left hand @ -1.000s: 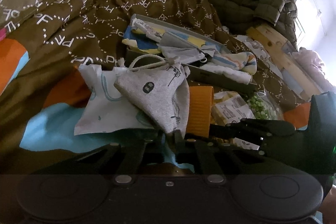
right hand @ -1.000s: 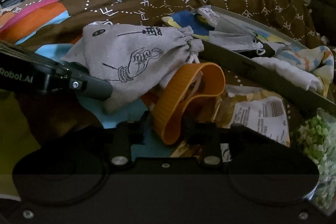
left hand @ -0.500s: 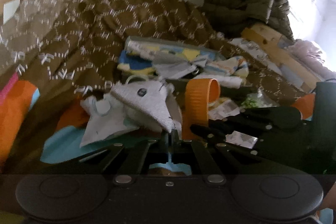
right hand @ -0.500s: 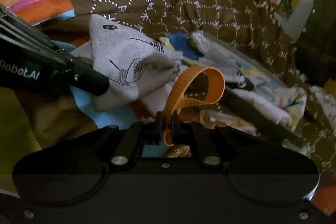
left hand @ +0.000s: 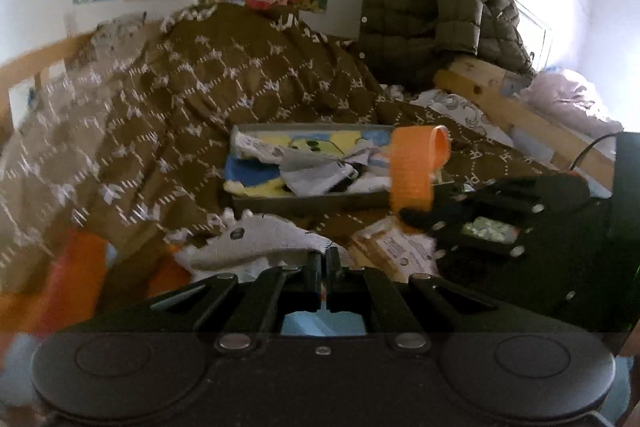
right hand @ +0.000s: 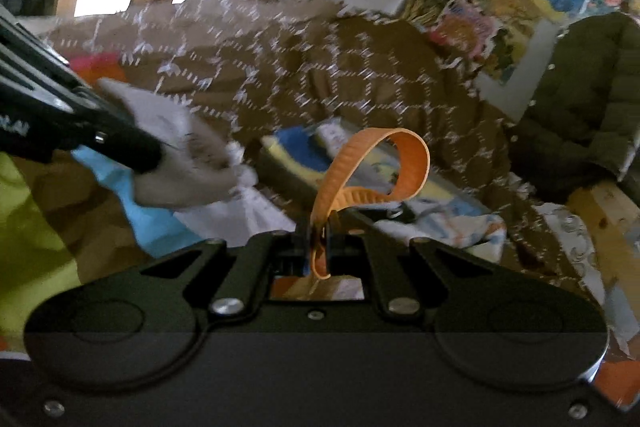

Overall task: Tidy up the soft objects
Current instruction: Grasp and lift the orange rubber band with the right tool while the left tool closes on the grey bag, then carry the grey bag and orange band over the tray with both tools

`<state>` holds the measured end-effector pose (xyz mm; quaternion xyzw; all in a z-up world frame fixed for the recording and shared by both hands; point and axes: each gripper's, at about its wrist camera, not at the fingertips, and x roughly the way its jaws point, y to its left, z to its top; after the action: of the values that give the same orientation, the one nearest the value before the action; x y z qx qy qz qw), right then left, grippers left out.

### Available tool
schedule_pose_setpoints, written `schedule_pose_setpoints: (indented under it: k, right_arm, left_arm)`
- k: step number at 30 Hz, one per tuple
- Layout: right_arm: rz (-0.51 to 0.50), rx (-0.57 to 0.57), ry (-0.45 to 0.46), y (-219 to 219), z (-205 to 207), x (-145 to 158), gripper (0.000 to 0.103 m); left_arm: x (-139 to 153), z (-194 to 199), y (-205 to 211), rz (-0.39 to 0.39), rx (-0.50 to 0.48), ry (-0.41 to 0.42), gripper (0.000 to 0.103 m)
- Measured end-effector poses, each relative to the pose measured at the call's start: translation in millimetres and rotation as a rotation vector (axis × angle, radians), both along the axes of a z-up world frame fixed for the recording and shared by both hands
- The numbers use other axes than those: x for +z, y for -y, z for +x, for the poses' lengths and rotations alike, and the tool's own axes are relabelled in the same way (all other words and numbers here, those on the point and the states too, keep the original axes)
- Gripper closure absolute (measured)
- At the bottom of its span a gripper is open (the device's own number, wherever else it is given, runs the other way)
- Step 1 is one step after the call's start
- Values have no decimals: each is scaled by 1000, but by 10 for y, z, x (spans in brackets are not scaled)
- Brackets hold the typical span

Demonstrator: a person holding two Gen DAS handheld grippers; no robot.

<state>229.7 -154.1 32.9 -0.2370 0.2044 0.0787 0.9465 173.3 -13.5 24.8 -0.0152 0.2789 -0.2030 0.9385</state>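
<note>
left gripper (left hand: 323, 269) fingers were clamped on the limp grey pouch (left hand: 256, 241) corner, right gripper (right hand: 319, 235) fingers pinched the floppy orange strap (right hand: 408, 163) end, both light, above the bed near the tray (left hand: 288, 201).

left hand-held gripper (left hand: 323, 261) pinched on grey pouch (left hand: 260, 241), open tray (left hand: 304, 201) beyond

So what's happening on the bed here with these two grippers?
A person is sorting soft things on a brown patterned quilt. The left gripper is shut on a grey printed drawstring pouch, and the right gripper is shut on a ribbed orange strap loop. Beyond them sits a shallow grey tray filled with folded cloths.
</note>
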Motion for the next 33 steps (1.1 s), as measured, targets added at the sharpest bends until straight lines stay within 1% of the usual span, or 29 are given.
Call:
schedule_pose_setpoints:
  k: [2,5,7,11,14,19,23,26,28,33]
  right_arm:
    - [13,-7,29,60,-50,101,101]
    - [35,-9,66,151,-83,213,101]
    - [54,-3,83,226,-99,276,101]
    - [91,13,108,378,-140,349,101]
    - [113,11,117,473,-88,401,101]
    - [159,-18,133,647,72,419,101]
    - [208,-45,142,847,276,404,101]
    - [282,-56,147,1060,444,369,101]
    - [323,-73,135,1177,581,308,101]
    - [360,-92,92,1324,843,131,101]
  left_arm:
    - [114,-23,0,38,-1,-3,103]
    - [315,-83,22,117,-8,27,103]
    - [459,-105,40,139,-5,47,103]
    - [724,-75,117,142,11,74,103]
    - [887,21,231,144,13,105,103]
    - [1100,346,415,95,39,118,103]
    - [1182,693,568,49,53,133,103]
    - [1180,996,721,31,61,144,103]
    - [1148,1195,859,31,62,154,103]
    - [971,1633,1141,16,55,160,103]
